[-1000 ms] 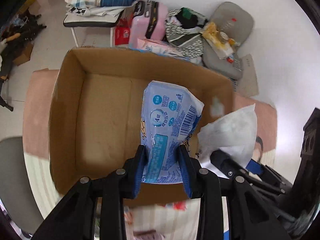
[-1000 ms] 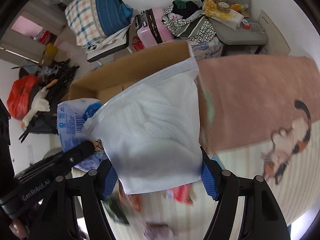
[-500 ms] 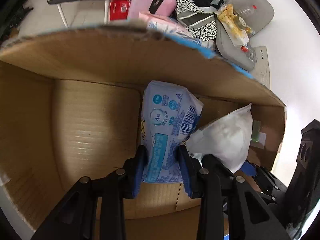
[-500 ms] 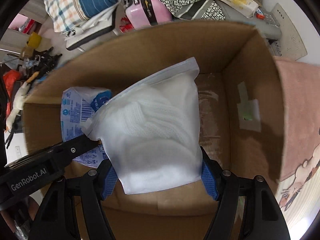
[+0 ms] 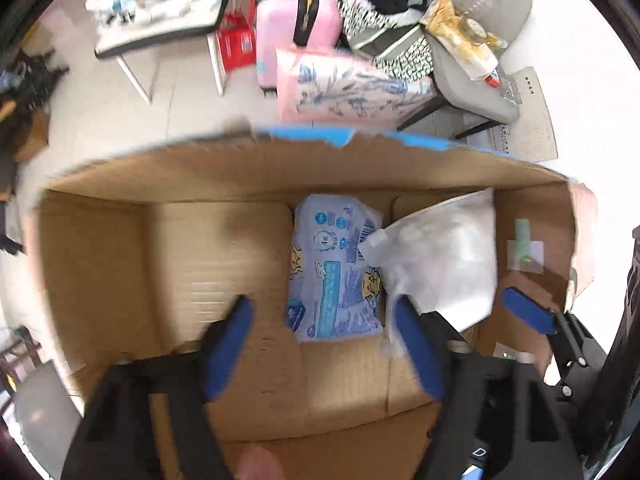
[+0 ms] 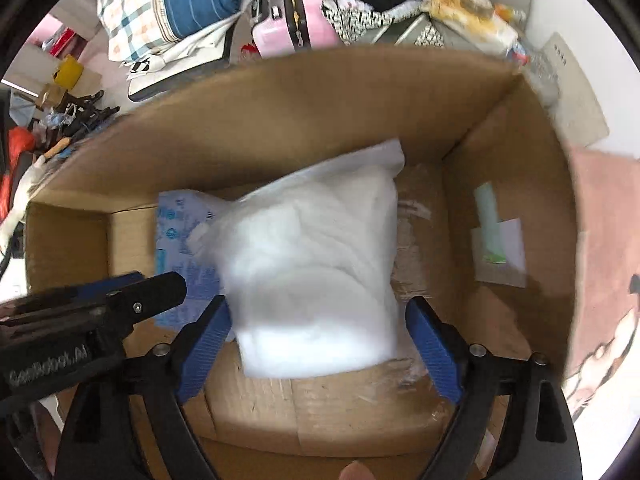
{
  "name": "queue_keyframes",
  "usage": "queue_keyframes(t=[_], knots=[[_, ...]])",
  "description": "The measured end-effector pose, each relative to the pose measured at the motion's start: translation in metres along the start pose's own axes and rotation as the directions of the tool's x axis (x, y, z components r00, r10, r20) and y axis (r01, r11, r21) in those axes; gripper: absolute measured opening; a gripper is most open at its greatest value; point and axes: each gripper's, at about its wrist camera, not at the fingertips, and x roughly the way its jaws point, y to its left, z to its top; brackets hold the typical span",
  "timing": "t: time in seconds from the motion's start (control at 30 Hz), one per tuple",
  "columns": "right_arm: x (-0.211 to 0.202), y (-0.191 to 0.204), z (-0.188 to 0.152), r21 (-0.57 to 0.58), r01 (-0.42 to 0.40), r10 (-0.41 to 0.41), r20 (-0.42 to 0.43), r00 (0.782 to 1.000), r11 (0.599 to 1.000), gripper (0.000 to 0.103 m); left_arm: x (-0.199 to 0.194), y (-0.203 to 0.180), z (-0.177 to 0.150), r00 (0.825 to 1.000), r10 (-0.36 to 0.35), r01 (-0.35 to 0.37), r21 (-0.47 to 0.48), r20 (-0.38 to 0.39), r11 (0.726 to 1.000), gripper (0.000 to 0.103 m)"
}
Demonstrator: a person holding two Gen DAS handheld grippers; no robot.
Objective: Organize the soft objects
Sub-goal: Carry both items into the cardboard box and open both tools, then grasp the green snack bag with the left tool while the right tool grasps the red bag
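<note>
Both grippers have just opened. The left gripper (image 5: 322,344) stands spread, its blue printed plastic tissue pack (image 5: 334,268) released at frame centre inside the brown cardboard box (image 5: 160,248). The right gripper (image 6: 318,344) stands spread around the white padded pouch (image 6: 316,264) beside it. Both items now count as stowed.

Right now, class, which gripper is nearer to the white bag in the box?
Right. The right gripper straddles the white bag, jaws just opened. The left gripper is beside it, over the blue pack.
</note>
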Motion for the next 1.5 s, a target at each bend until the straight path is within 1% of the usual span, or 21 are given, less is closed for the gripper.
queue_keyframes(t=[0.13,0.17,0.3,0.4,0.47,0.57,0.67,0.73,0.77,0.83,0.9,0.93,0.97,1.0,1.07,1.13,1.23,1.33,1.4,1.43,1.5], knots=[[-0.029,-0.001,-0.010,-0.012,0.025,-0.025,0.005,1.000,1.000,0.100,-0.030,-0.004,-0.013,0.999,0.009,-0.010,0.018,0.039,1.000,0.088],[-0.038,-0.001,-0.013,-0.013,0.031,-0.031,0.009,0.999,0.999,0.103,-0.038,-0.002,-0.018,0.999,0.008,-0.009,0.013,0.052,1.000,0.088],[-0.073,-0.001,-0.033,-0.021,0.041,-0.040,0.039,0.998,0.999,0.103,-0.068,0.003,-0.043,0.993,0.029,-0.031,0.011,0.114,0.999,0.100],[-0.104,-0.002,-0.056,-0.056,0.058,-0.052,0.101,0.993,0.997,0.103,-0.089,0.006,-0.065,0.985,0.041,-0.042,-0.002,0.167,0.999,0.101],[-0.121,0.001,-0.076,-0.072,0.061,-0.052,0.122,0.991,0.996,0.103,-0.102,0.006,-0.080,0.978,0.043,-0.040,-0.016,0.205,0.999,0.101],[-0.141,0.004,-0.107,-0.081,0.035,-0.024,0.134,0.991,0.996,0.103,-0.121,0.006,-0.113,0.961,0.085,-0.080,-0.032,0.263,0.996,0.101],[-0.153,0.006,-0.145,-0.110,0.006,0.007,0.123,0.992,0.994,0.103,-0.136,0.008,-0.162,0.920,0.204,-0.192,-0.069,0.334,0.979,0.101],[-0.152,0.005,-0.170,-0.124,0.000,0.012,0.103,0.995,0.992,0.103,-0.137,0.019,-0.194,0.906,0.235,-0.211,-0.105,0.351,0.972,0.101],[-0.151,0.002,-0.185,-0.128,0.005,0.008,0.095,0.995,0.992,0.103,-0.134,0.028,-0.213,0.904,0.250,-0.216,-0.136,0.347,0.967,0.101],[-0.141,-0.006,-0.210,-0.118,0.010,-0.002,0.072,0.997,0.993,0.103,-0.118,0.045,-0.245,0.918,0.244,-0.197,-0.177,0.312,0.964,0.101],[-0.124,-0.020,-0.231,-0.073,-0.020,0.022,0.025,0.999,0.997,0.103,-0.091,0.062,-0.273,0.947,0.229,-0.184,-0.204,0.223,0.961,0.101],[-0.114,-0.026,-0.236,-0.042,-0.037,0.037,0.002,0.999,0.998,0.103,-0.071,0.071,-0.287,0.965,0.197,-0.159,-0.210,0.171,0.965,0.101],[-0.101,-0.035,-0.242,-0.001,-0.052,0.052,-0.026,0.998,0.999,0.103,-0.059,0.077,-0.296,0.972,0.185,-0.152,-0.218,0.143,0.964,0.096],[-0.091,-0.042,-0.245,0.032,-0.056,0.057,-0.044,0.997,0.998,0.103,-0.043,0.084,-0.305,0.979,0.175,-0.148,-0.232,0.101,0.962,0.085],[-0.066,-0.053,-0.249,0.089,-0.063,0.070,-0.071,0.995,0.994,0.103,-0.013,0.095,-0.315,0.990,0.136,-0.123,-0.261,0.030,0.958,0.078],[-0.047,-0.058,-0.247,0.120,-0.048,0.058,-0.082,0.995,0.992,0.102,0.014,0.105,-0.320,0.996,0.088,-0.090,-0.297,-0.018,0.951,0.078],[-0.019,-0.062,-0.233,0.147,-0.030,0.046,-0.106,0.993,0.989,0.096,0.042,0.109,-0.322,0.997,0.049,-0.065,-0.314,-0.060,0.947,0.078],[0.003,-0.058,-0.227,0.154,-0.021,0.043,-0.136,0.990,0.988,0.084,0.063,0.109,-0.320,0.993,0.041,-0.072,-0.307,-0.107,0.949,0.078],[0.014,-0.053,-0.227,0.131,0.017,0.005,-0.167,0.986,0.991,0.058,0.073,0.110,-0.320,0.991,0.043,-0.081,-0.301,-0.128,0.950,0.078],[0.016,-0.051,-0.228,0.115,0.043,-0.023,-0.169,0.985,0.992,0.053,0.077,0.110,-0.320,0.990,0.041,-0.080,-0.299,-0.134,0.951,0.078],[0.012,-0.048,-0.236,0.078,0.047,-0.034,-0.168,0.985,0.996,0.049,0.081,0.110,-0.320,0.990,0.043,-0.082,-0.295,-0.137,0.952,0.078]])
